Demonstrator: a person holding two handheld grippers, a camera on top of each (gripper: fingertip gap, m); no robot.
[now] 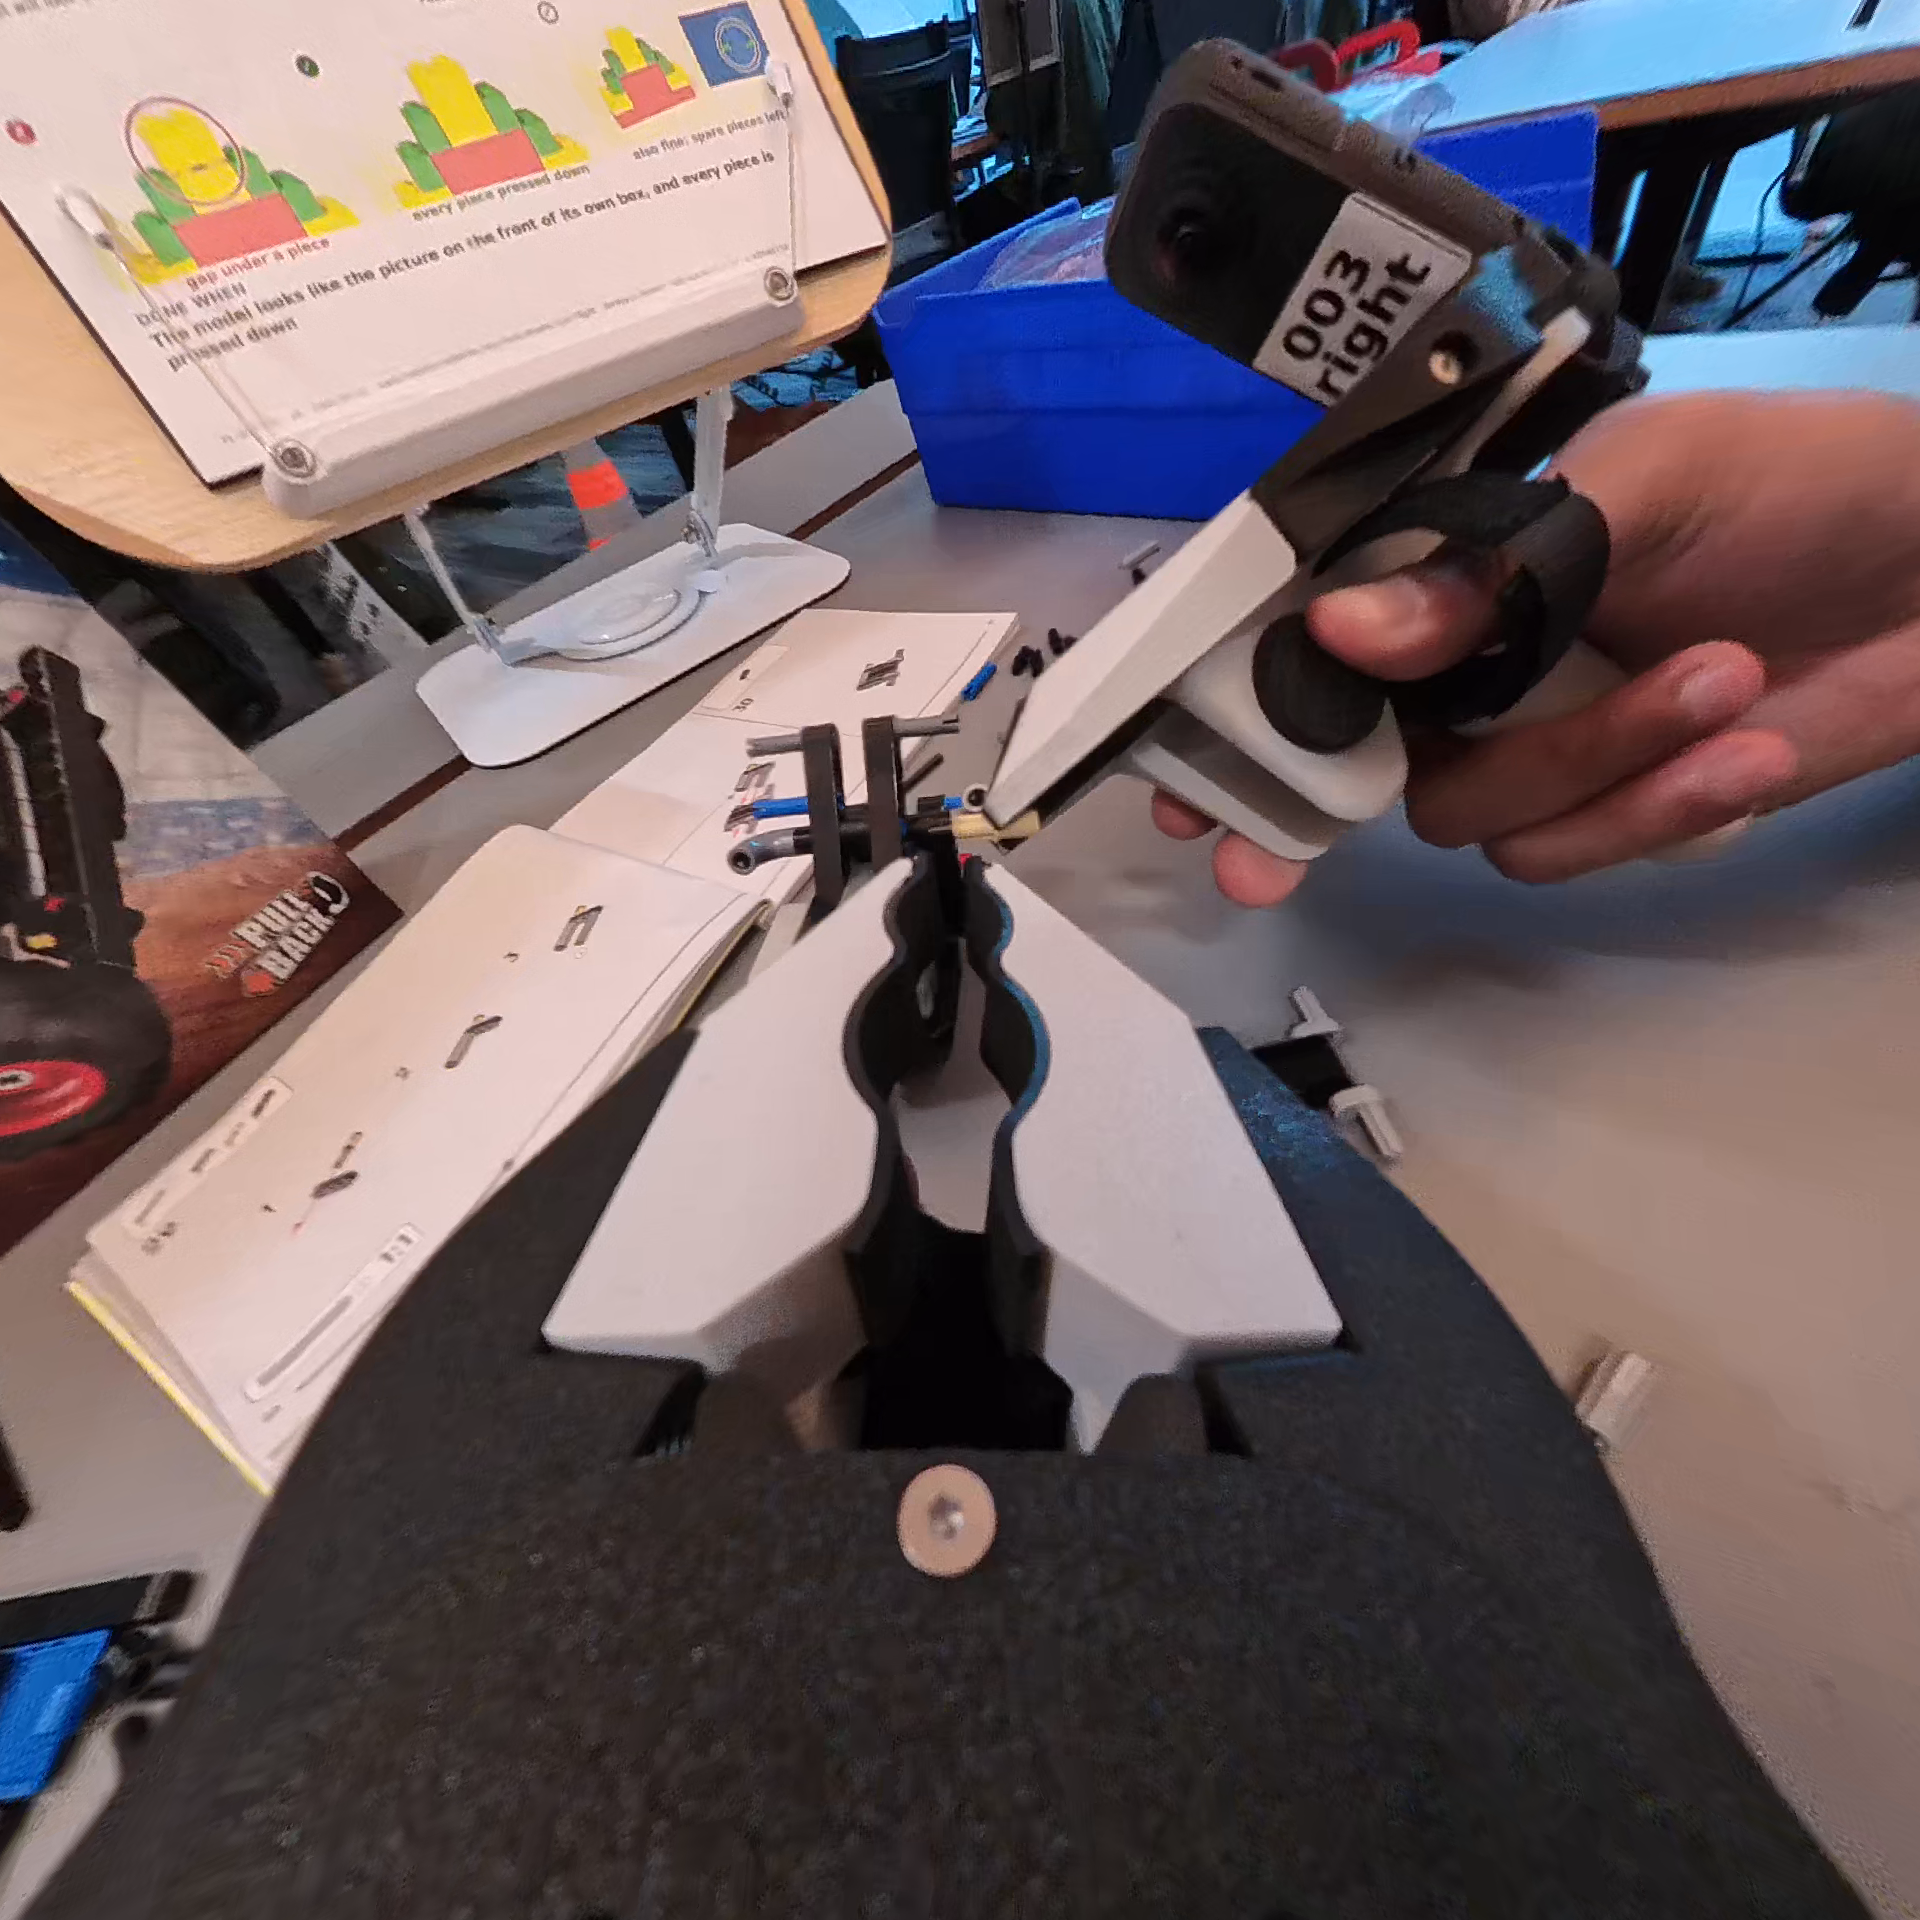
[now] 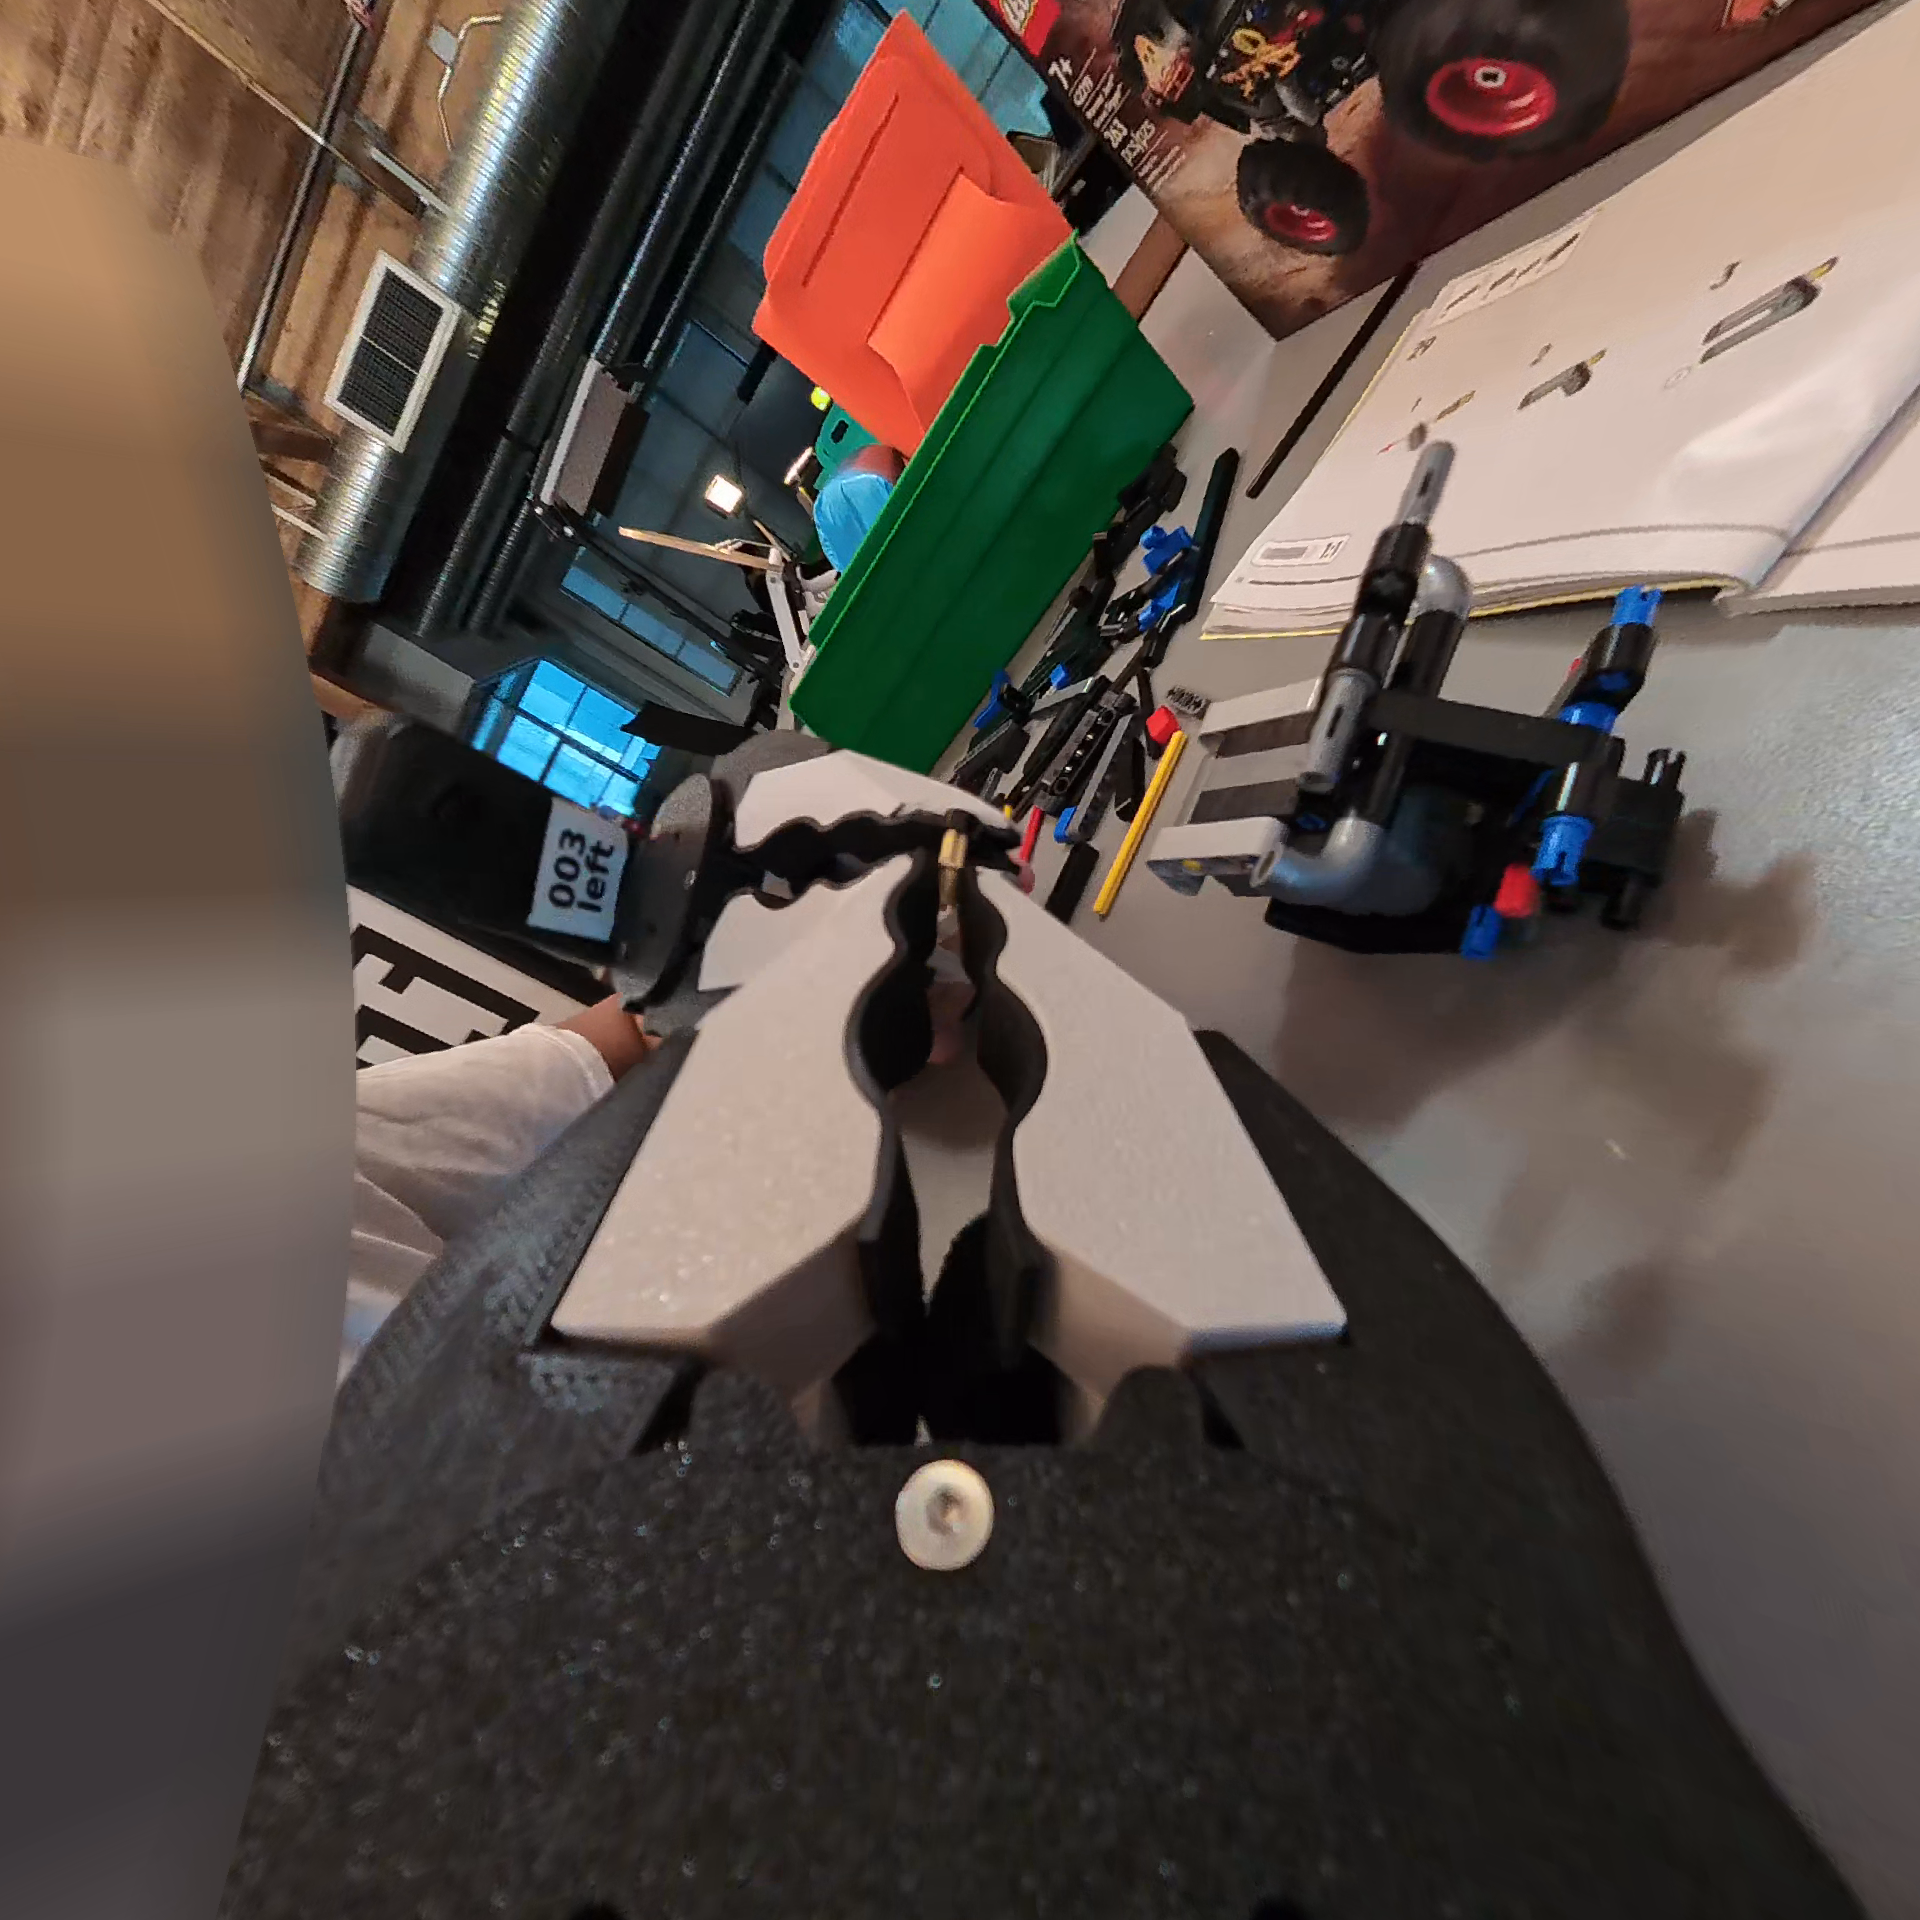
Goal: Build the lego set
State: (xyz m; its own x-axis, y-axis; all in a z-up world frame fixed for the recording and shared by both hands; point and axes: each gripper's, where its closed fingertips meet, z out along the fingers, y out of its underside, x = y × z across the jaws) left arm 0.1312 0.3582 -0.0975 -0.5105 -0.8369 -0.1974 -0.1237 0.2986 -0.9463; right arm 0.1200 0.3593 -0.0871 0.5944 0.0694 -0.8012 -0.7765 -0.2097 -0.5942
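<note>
Lego assembly of black plastic beams, grey rods and blue pins [image 1: 847, 800] sits at frame centre, clenched by the matte grey scalloped left gripper [image 1: 940, 883]. From the right, the smooth grey right gripper [image 1: 1003, 821] pinches a small tan peg [image 1: 995, 826] against it.

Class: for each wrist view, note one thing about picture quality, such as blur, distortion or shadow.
Left wrist view: wide-angle bending curves the instruction stand and table edges; the hand holding the right gripper is slightly motion-blurred. Right wrist view: a smeared patch covers the left side; the lego assembly casts a soft shadow on the grey table.
</note>
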